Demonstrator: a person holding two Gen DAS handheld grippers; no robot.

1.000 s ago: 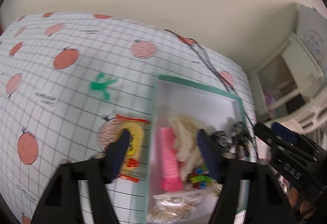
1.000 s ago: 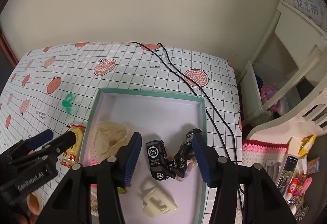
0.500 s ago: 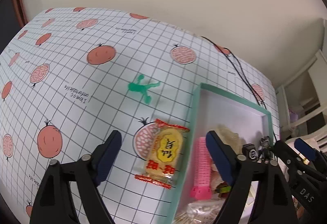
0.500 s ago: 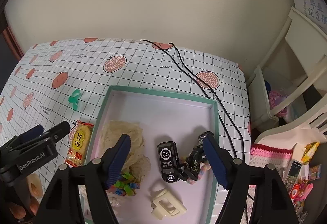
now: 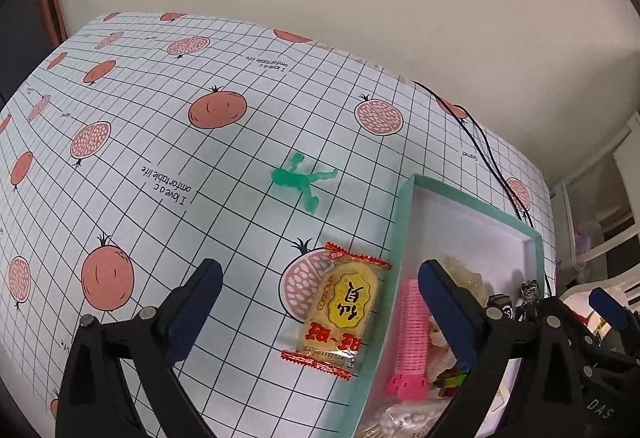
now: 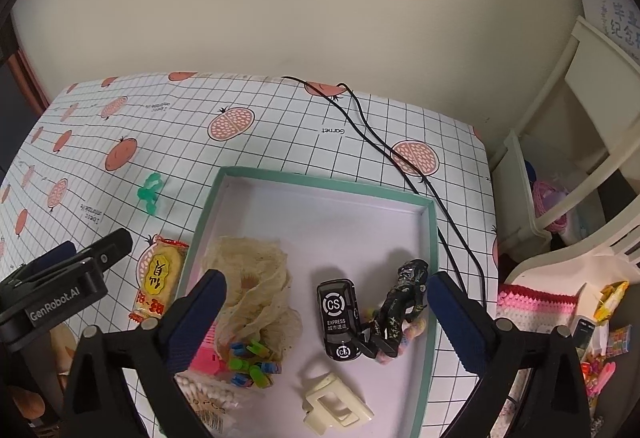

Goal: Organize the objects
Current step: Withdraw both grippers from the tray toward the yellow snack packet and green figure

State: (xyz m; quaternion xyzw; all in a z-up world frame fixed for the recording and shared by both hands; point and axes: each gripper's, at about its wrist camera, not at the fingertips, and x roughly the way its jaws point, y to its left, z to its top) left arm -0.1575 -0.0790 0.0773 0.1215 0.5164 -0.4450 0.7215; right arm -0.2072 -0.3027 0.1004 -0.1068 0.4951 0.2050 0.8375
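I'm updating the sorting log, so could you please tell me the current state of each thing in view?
Left tongs: open, empty, above the snack.
Right tongs: open, empty, over the tray.
Snack packet: sealed, flat on the table beside the tray.
Green figure: lying on the table, outside the tray.
Tray: uncovered, partly filled.
Toy car: inside the tray.
Dark figurine: lying in the tray.

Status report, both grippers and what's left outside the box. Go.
Left gripper jaws open, empty, over snack packet. Right gripper open, empty, above box. Packet and green figure outside box. Nothing blocking.
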